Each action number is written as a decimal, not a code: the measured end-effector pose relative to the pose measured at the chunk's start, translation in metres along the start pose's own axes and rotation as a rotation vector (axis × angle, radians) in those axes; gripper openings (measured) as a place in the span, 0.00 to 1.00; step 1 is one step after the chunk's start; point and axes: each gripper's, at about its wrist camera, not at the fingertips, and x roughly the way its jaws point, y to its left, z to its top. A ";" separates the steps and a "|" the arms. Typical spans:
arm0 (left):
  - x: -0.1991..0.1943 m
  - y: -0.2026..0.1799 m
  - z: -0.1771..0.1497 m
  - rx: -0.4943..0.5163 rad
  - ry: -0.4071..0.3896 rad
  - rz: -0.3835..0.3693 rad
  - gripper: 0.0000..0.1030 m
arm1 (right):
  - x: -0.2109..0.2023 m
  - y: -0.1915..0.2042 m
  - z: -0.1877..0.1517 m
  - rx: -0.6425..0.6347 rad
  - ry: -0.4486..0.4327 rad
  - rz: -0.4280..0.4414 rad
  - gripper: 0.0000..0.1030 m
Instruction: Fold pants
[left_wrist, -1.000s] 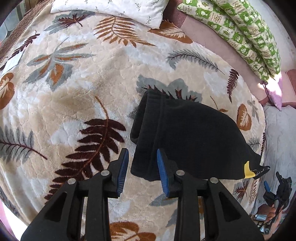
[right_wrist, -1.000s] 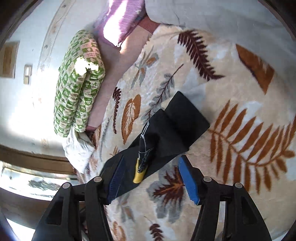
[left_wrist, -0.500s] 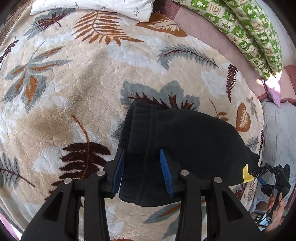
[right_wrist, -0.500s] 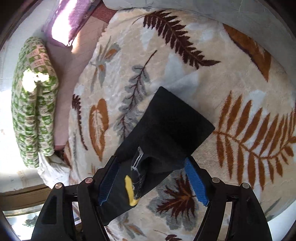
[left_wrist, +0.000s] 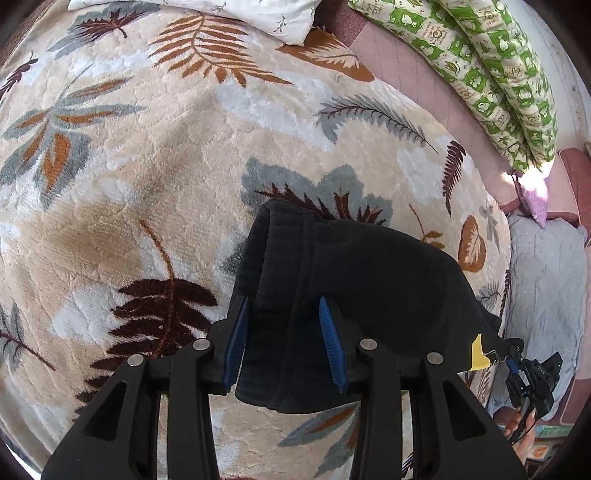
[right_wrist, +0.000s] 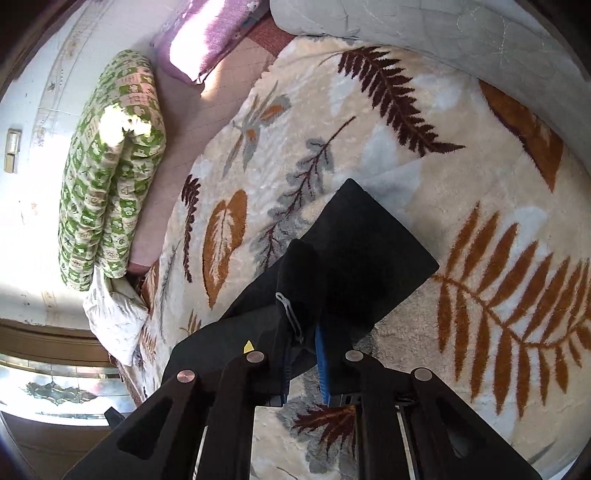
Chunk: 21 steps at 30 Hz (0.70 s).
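Observation:
Black pants (left_wrist: 369, 288) lie folded on a leaf-patterned blanket (left_wrist: 147, 184). In the left wrist view my left gripper (left_wrist: 282, 332) points down over the pants' thick left edge. That edge lies between the blue pads while the jaws are closing, and the cloth runs on under the right finger. In the right wrist view my right gripper (right_wrist: 303, 360) is shut on the near end of the pants (right_wrist: 369, 251), beside a grey cord and a yellow tag (right_wrist: 248, 346). The right gripper (left_wrist: 532, 373) also shows at the left view's far right, at the pants' corner by the yellow tag (left_wrist: 480, 354).
A green-patterned folded quilt (left_wrist: 498, 81) and a white pillow (left_wrist: 258, 14) lie along the far side of the bed. A purple cushion (right_wrist: 207, 40) and a grey quilt (right_wrist: 443, 29) sit beyond the blanket's edge. A hand (left_wrist: 524, 432) holds the right gripper.
My right gripper's jaws went from wide apart to shut on the pants' end. My left gripper slid forward, so the pants' edge now lies deeper between its fingers.

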 end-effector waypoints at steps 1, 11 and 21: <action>-0.001 0.001 0.000 -0.014 -0.017 0.000 0.26 | 0.001 0.001 0.000 -0.006 -0.002 0.007 0.11; -0.024 -0.008 0.001 -0.022 -0.162 0.023 0.24 | -0.024 0.050 0.023 -0.187 -0.166 0.185 0.11; -0.005 -0.008 -0.009 0.063 -0.125 0.118 0.24 | 0.014 -0.034 0.013 -0.132 -0.091 0.077 0.21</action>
